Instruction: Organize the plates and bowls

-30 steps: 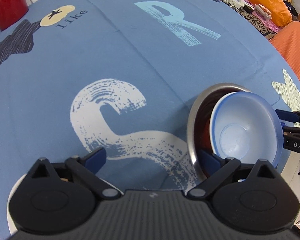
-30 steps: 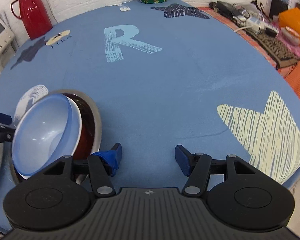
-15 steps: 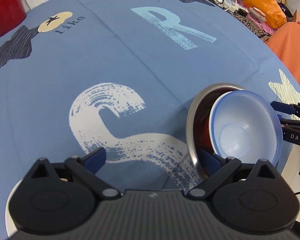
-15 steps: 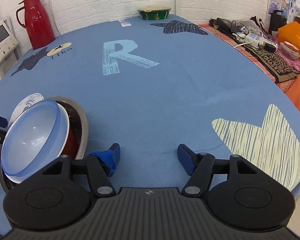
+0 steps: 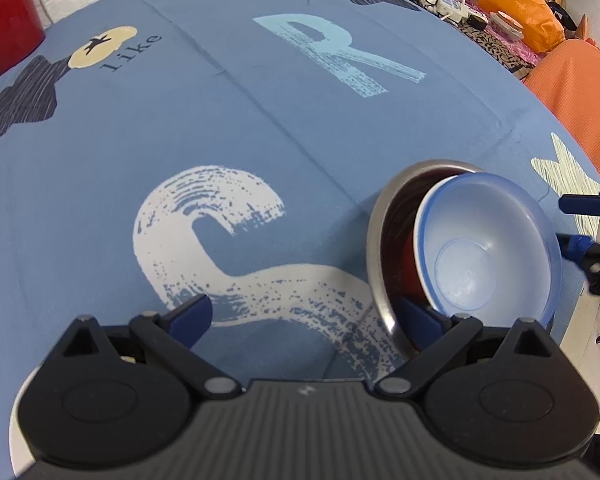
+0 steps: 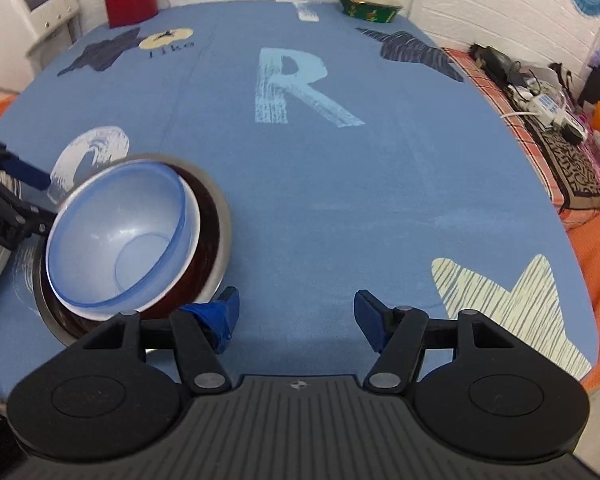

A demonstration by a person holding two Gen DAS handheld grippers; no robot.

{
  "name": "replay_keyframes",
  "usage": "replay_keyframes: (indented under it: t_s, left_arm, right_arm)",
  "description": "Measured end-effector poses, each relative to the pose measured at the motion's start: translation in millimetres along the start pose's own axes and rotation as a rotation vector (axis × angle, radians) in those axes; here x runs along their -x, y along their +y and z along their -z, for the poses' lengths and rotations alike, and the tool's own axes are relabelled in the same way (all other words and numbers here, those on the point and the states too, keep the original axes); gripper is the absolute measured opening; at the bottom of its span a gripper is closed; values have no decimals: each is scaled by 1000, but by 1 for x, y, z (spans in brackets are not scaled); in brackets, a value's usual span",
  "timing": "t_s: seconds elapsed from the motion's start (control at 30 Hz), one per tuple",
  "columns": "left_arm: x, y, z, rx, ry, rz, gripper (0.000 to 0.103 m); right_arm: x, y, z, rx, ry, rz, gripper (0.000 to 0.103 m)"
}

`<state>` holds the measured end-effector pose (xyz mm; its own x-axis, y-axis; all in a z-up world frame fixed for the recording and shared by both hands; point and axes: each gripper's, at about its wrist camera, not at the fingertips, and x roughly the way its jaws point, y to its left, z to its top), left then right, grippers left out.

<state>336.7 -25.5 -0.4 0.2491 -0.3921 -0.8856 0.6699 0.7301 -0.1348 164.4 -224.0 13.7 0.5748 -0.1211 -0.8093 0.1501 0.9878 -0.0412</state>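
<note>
Blue bowl (image 6: 120,240) sits tilted in the steel bowl (image 6: 216,224) near the worktop (image 6: 340,200) edge, nested to save space. Left tool (image 5: 304,316) and right tool (image 6: 296,312) both wide, holding nothing, clear of the stack

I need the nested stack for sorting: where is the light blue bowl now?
The light blue bowl sits tilted inside the steel bowl, at lower left in the right wrist view, near the table's front edge beside the white printed swirl.
</note>
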Motion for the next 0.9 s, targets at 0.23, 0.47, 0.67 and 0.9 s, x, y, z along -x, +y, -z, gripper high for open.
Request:
replay_keyframes:
  t_s: [0.23, 0.47, 0.67, 0.9]
  left_arm:
    - [-4, 6, -2, 32, 27, 32, 99]
    - [-5, 8, -3, 37, 36, 43, 99]
    - [-6, 8, -4, 40, 38, 46, 99]
    - [-6, 10, -3, 47, 37, 53, 99]
  right_arm:
    - [-12, -23, 5, -276, 85, -153, 49]
    - [0, -37, 7, -438, 84, -251, 50]
    - [-8, -28, 3, -416, 126, -267, 50]
    - [-20, -18, -2, -341, 123, -224, 53]
